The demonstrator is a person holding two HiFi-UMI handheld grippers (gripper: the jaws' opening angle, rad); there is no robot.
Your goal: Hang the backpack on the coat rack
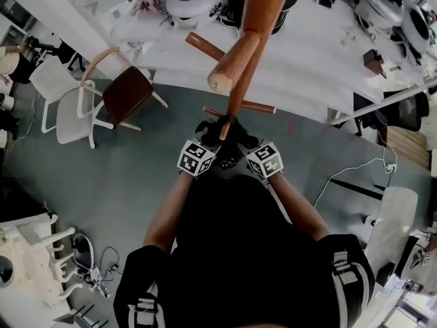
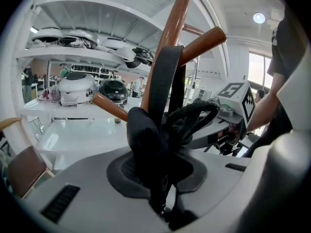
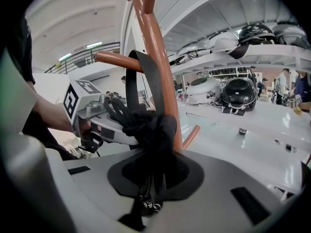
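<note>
The black backpack (image 1: 226,137) (its contents out of sight) is bunched against the wooden coat rack (image 1: 254,39), one strap (image 2: 165,76) reaching up to a peg (image 2: 201,41). The left tongs (image 2: 154,159) and right tongs (image 3: 154,169) each pinch its fabric. Grey floor (image 1: 123,176) lies below, and white shelves (image 2: 73,57) hold helmets (image 2: 75,86).

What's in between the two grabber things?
The backpack's black top, bunched between the left hand-held gripper and the right hand-held gripper, both shut on it, beside the coat rack pole. The left gripper view shows it.
</note>
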